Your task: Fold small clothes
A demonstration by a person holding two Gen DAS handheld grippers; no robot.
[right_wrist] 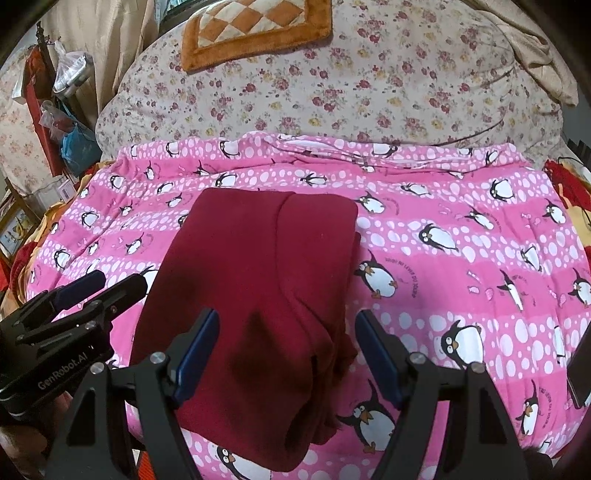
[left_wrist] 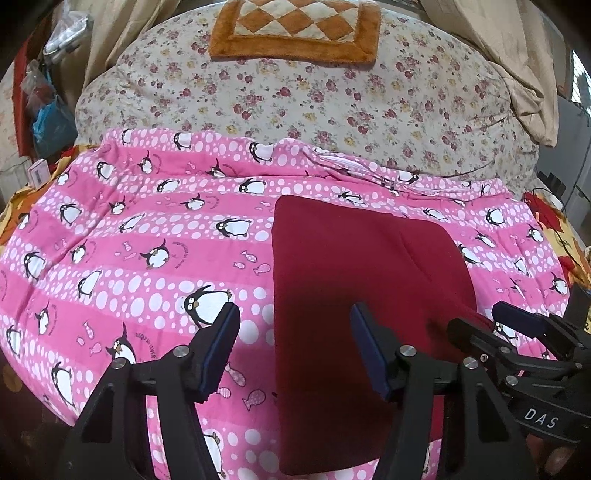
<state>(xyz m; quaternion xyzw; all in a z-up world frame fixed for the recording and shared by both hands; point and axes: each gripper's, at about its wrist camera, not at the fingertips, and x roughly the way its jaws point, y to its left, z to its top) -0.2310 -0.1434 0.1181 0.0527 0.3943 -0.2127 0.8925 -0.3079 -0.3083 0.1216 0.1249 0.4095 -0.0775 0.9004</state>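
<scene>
1. Between and just ahead of the two tools lies a dark red folded garment [right_wrist: 255, 280], flat on a pink penguin-print blanket [left_wrist: 122, 258] that covers the bed.
2. Seen from the left wrist, the left tool [left_wrist: 295, 349] stands with its blue-padded jaws apart; the left pad is over bare pink blanket, the right pad over the garment's left part, and nothing is pinched between them.
3. Seen from the right wrist, the right tool [right_wrist: 286, 349] has its jaws spread wide astride the near right part of the garment, where the cloth bunches into a thick fold; the pads stand clear of the cloth on both sides, so it grips nothing.
4. Each tool shows at the edge of the other's view, the two close side by side at the near end of the garment.
5. Beyond the tools, past the blanket's far edge, rises a floral-print quilt [left_wrist: 314, 99], and on top of it rests an orange-bordered checkered cushion [left_wrist: 295, 29].
6. Far to the left of the tools hang plastic bags [right_wrist: 70, 140] beside a beige curtain [right_wrist: 107, 55].
</scene>
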